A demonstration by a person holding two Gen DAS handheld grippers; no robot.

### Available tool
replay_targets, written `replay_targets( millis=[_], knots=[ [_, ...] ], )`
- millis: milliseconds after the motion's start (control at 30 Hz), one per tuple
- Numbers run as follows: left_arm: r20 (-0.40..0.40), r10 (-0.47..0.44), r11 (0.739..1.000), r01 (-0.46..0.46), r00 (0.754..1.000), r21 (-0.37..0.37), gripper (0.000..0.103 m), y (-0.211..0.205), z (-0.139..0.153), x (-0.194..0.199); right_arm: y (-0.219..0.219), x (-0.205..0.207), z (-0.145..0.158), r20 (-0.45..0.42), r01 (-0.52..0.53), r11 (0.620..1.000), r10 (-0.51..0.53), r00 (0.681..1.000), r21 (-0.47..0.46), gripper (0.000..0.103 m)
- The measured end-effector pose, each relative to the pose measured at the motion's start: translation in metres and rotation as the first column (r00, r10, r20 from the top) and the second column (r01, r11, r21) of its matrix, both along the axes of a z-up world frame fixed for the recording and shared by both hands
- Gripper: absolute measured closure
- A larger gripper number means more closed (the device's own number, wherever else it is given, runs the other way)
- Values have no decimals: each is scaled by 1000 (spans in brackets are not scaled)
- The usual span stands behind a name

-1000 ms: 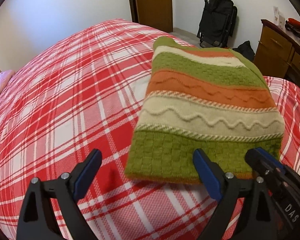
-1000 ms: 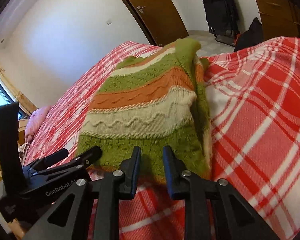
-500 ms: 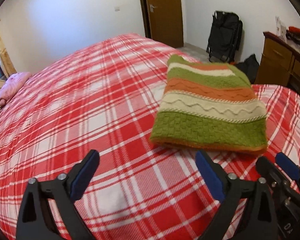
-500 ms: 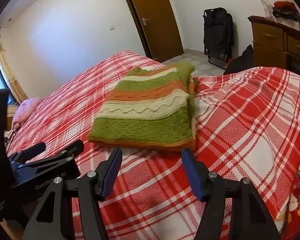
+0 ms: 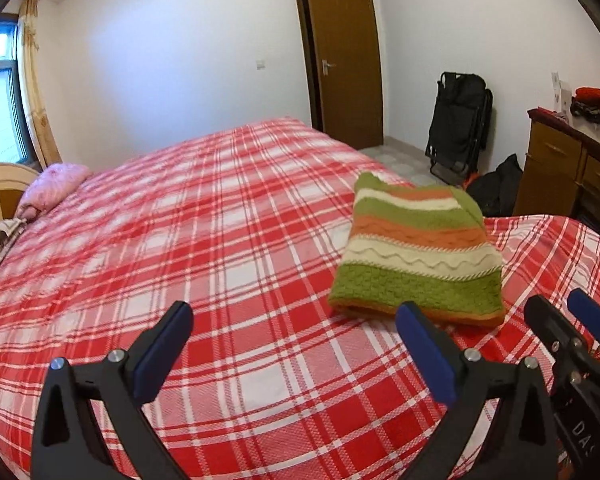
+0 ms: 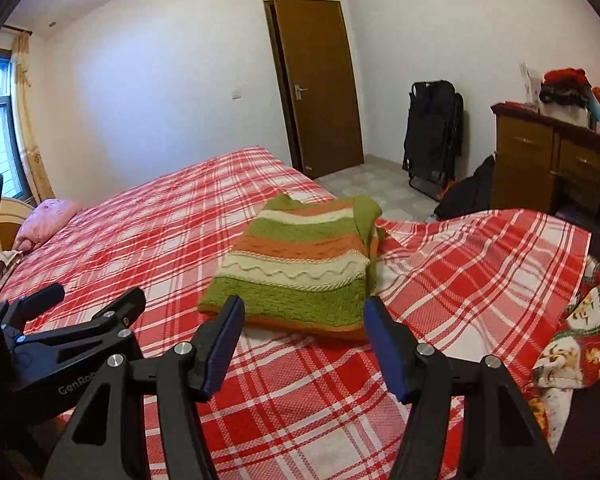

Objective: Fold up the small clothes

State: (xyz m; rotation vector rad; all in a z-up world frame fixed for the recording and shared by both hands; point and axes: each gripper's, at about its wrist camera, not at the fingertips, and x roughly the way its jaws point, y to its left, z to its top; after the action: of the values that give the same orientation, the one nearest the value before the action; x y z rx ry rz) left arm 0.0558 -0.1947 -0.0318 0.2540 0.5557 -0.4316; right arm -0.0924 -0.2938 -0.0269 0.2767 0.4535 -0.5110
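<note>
Folded sweater (image 6: 300, 264) on bed (image 6: 172, 224), frame centre (long axis running away, hem nearest), just beyond my right gripper (image 6: 302, 346); left gripper (image 5: 296, 354) likewise spread, empty.

A home bedroom: plaid-covered bed (image 5: 220, 240), pink pillow (image 5: 54, 188), wooden door (image 5: 344, 64), dresser (image 6: 548, 160), curtained window (image 5: 4, 92).

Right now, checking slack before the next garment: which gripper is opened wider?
The left gripper: its fingers stand farther apart than the right gripper.
</note>
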Motion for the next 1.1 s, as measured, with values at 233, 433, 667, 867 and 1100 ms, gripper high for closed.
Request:
replay_targets(
  millis=[233, 433, 667, 867, 1100],
  knots=[
    [12, 1, 999, -1, 1000, -35, 0, 7, 9, -11, 5, -16, 13, 37, 29, 999, -28, 999, -37, 40],
    [29, -2, 1000, 2, 1000, -6, 0, 5, 11, -19, 5, -21, 21, 67, 37, 999, -36, 997, -25, 40],
    [20, -1, 1000, 2, 1000, -28, 0, 13, 20, -26, 10, -23, 29, 80, 34, 998, -30, 996, -50, 40],
    [58, 4, 998, 0, 998, -66, 0, 19, 34, -31, 10, -26, 35, 94, 43, 997, -37, 995, -62, 40],
    [106, 28, 996, -19, 994, -88, 0, 23, 45, -37, 14, -27, 39, 107, 43, 996, -34, 994, -81, 40]
  ],
)
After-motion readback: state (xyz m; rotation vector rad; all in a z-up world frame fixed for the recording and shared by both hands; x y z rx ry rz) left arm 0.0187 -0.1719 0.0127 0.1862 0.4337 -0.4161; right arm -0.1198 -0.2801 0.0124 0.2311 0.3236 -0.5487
